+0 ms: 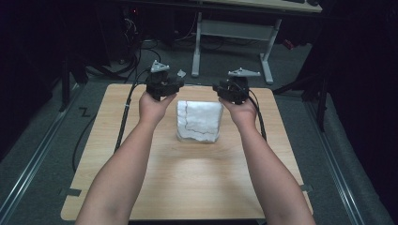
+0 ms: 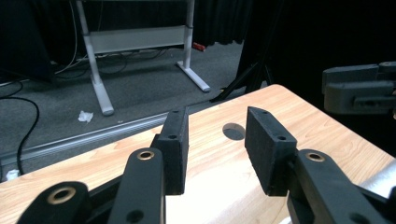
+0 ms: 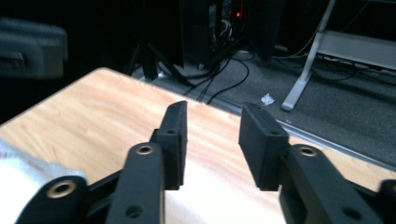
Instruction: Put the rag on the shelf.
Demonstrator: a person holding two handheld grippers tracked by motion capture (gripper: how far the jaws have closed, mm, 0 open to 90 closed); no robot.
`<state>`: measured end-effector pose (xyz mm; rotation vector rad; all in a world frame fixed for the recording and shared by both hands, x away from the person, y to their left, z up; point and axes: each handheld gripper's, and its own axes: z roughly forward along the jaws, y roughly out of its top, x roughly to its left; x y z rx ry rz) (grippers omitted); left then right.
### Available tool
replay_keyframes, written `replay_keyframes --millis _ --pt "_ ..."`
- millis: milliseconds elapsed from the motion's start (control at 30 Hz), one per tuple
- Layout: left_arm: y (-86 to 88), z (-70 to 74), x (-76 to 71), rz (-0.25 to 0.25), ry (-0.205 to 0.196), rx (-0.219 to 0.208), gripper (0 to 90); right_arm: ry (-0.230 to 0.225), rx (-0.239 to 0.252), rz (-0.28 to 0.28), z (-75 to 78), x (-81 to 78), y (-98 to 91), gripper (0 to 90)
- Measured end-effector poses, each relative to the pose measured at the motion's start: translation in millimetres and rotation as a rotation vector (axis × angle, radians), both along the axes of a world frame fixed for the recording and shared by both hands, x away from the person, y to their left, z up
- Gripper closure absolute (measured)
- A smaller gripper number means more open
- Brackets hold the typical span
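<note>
White folded cloth [image 1: 198, 121] lies on the table [image 1: 187, 187] between 2 hand-held grippers, left [image 2: 217, 135] and right [image 3: 212, 128], jaws apart.

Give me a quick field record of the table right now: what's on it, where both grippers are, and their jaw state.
surface: light wooden table
object: folded white cloth, lying flat at the table's middle, toward the far half
left gripper: open, empty, held above the table beside the cloth's far left corner
right gripper: open, empty, held beside the cloth's far right corner
contact: neither gripper touches the cloth
background: white-legged desk on grey floor
</note>
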<state>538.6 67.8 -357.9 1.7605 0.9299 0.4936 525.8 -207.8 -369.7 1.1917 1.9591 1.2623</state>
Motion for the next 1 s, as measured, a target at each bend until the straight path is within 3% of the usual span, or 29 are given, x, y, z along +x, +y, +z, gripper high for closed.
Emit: replay_keyframes --millis 100,233,333,667,700,733,767,833,967,1000 --pt "3.7 2.2 -8.8 -0.004 -0.006 0.006 59.9 0.018 0.010 0.016 -2.9 -5.0 0.5 57.0" --pt "13.0 3.6 -22.3 -0.009 -0.026 0.002 58.6 -0.020 -0.020 -0.001 -4.4 -18.6 0.5 53.4" --pt "19.2 2.3 -31.9 -0.016 -0.029 0.002 58.1 -0.021 -0.033 0.001 -4.1 -25.9 -1.8 53.0" --pt "41.6 -5.3 -62.2 -0.019 -0.038 0.007 55.7 -0.052 0.007 0.034 2.9 -56.6 -17.4 49.6" --pt "46.1 -6.8 -70.3 0.020 -0.050 0.042 55.7 -0.051 0.018 0.040 3.2 -64.5 -20.6 46.6" --pt "46.1 -6.8 -70.3 0.020 -0.050 0.042 55.7 -0.047 0.024 0.045 2.9 -67.7 -21.9 45.7" --pt "49.4 -8.6 -74.4 0.033 -0.053 0.038 55.7 -0.047 0.024 0.045 2.9 -67.7 -21.9 45.7" --pt "59.9 -17.4 -86.6 0.024 -0.035 -0.008 55.5 -0.037 0.041 0.056 -3.7 -82.8 -27.4 44.1" --pt "66.5 -29.6 -103.6 0.008 -0.041 -0.006 54.4 -0.038 0.029 0.068 -11.5 -96.6 -30.4 42.6" --pt "67.9 -34.3 -108.3 0.002 -0.037 -0.008 53.6 -0.041 0.018 0.076 -18.4 -107.5 -32.2 42.6"
